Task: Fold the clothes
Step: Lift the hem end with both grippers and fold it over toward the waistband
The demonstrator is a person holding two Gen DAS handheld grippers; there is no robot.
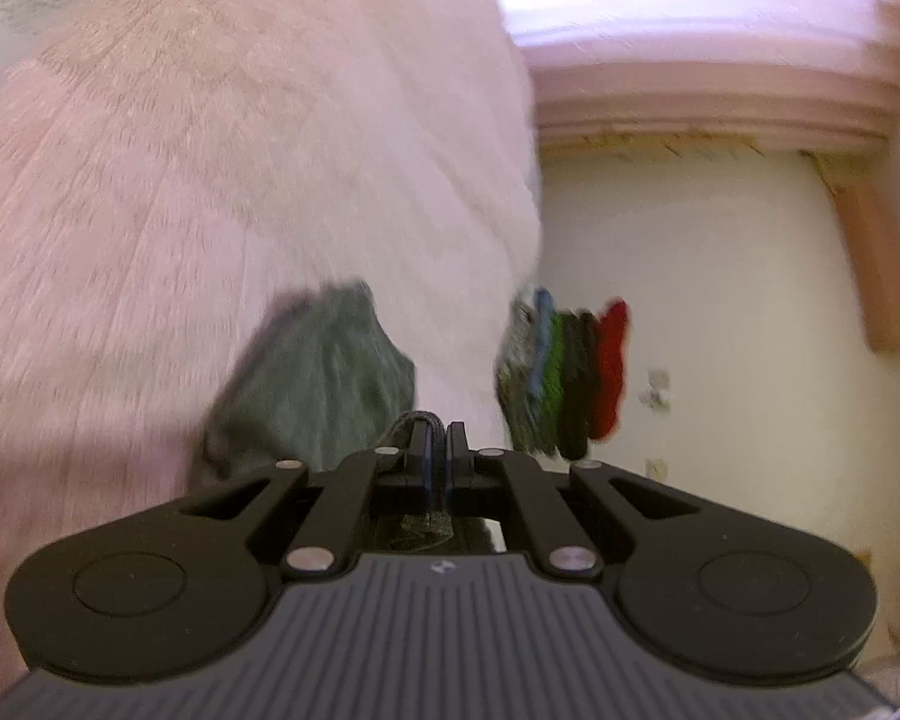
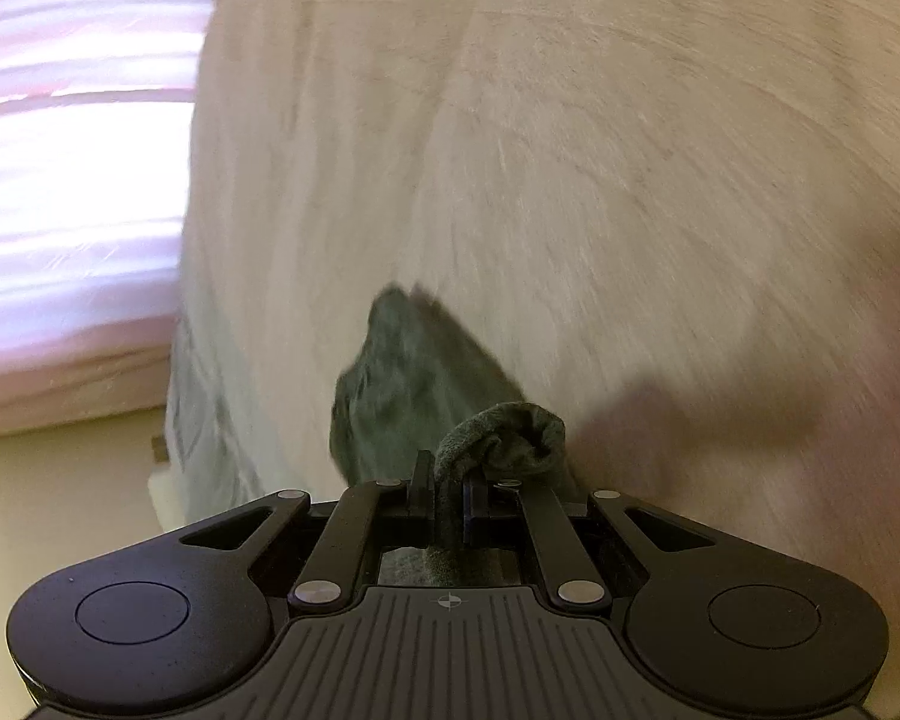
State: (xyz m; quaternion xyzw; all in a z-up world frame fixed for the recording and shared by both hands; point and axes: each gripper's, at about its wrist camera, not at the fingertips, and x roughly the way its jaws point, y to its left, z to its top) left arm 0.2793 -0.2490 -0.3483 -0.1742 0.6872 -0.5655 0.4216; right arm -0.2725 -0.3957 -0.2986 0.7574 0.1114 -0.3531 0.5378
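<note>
Left gripper [image 1: 439,441]: jaws pinched together on an edge of the dark green garment [image 1: 318,378].
Right gripper [image 2: 447,480]: jaws clamped on a bunched fold of the same garment [image 2: 414,384].
Garment: hangs between both, over the fluffy pale blanket [image 1: 240,150].
Surroundings: coloured clothes stack [image 1: 564,378] at 2 o'clock; pink bed edge [image 1: 714,108] at 1 o'clock.
Obstruction: motion blur softens everything.

blur: fuzzy blanket [image 1: 210,180] | blur: coloured pile [image 1: 561,378] | garment [image 2: 414,384] partly hidden
</note>
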